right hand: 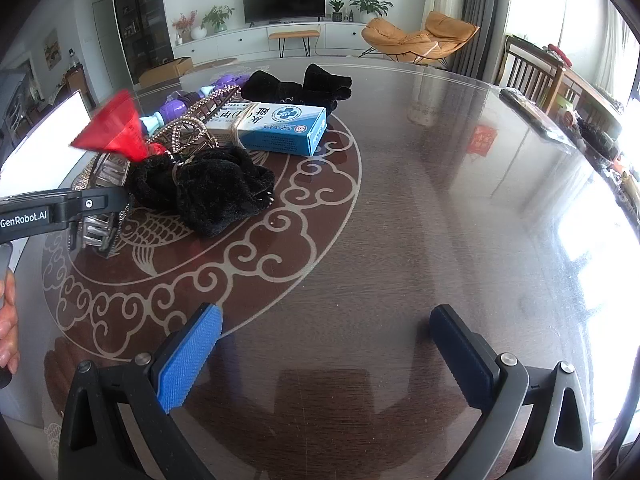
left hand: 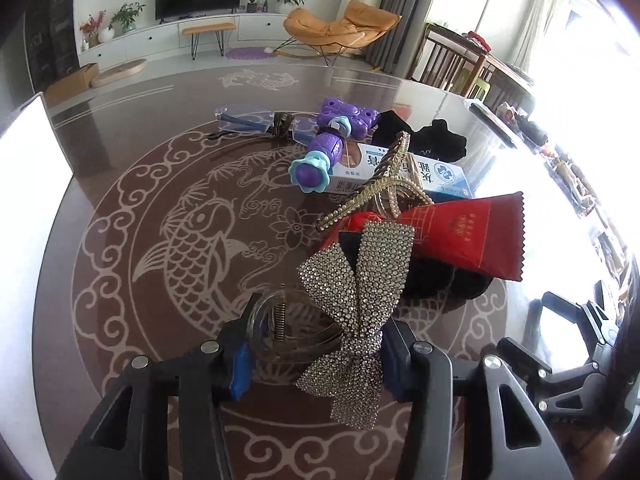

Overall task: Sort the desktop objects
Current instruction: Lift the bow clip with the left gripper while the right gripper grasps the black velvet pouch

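My left gripper (left hand: 316, 360) is shut on a clear hair claw clip (left hand: 276, 320) that carries a rhinestone bow (left hand: 356, 288); both blue pads (left hand: 240, 368) press its sides. The right wrist view shows the same gripper (right hand: 92, 204) at the left edge, with the clip (right hand: 100, 232) under it, just above the table. My right gripper (right hand: 324, 344) stands open over bare tabletop with nothing between its fingers. The pile behind holds a red packet (left hand: 472, 236), a blue and white box (left hand: 420, 172), a purple toy (left hand: 332, 140), glasses (left hand: 248, 120) and a rhinestone headband (left hand: 384, 176).
Black velvet hair pieces lie behind the box (left hand: 440, 140) and under the red packet (left hand: 452, 284). The round glass table (right hand: 440, 200) has a carp pattern. A white board (left hand: 28, 200) stands at its left edge. A person's hand (right hand: 8, 320) holds the left gripper.
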Demonstrator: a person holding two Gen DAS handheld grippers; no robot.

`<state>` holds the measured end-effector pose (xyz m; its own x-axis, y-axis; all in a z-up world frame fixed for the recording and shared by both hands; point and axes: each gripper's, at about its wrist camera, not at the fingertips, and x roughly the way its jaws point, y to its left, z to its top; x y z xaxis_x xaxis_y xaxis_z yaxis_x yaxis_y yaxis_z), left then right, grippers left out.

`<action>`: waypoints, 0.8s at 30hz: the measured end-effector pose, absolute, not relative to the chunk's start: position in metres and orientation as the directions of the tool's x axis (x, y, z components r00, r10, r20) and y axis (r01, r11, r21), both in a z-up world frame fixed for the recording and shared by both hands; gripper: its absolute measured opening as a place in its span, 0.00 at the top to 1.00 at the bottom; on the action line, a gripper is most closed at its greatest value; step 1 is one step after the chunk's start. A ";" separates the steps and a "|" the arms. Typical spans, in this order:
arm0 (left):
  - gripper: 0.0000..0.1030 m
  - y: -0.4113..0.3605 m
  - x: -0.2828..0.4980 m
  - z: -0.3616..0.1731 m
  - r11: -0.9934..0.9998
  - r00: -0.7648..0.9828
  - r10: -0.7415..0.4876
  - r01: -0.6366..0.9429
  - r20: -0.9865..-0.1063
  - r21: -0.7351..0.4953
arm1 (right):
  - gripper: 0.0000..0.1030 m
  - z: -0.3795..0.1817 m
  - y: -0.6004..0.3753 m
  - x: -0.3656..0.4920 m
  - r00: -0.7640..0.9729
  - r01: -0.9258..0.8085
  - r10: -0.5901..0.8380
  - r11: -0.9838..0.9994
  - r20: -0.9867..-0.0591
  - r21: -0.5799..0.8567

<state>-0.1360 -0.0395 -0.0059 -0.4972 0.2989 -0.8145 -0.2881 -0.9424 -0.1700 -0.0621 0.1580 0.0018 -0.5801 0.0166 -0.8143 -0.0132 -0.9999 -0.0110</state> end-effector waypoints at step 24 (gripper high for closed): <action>0.51 -0.115 0.001 -0.015 -0.949 -0.531 0.304 -0.239 -0.791 -0.204 | 0.02 0.036 0.092 -0.145 -0.472 0.480 -0.274 -0.877 -0.838 0.017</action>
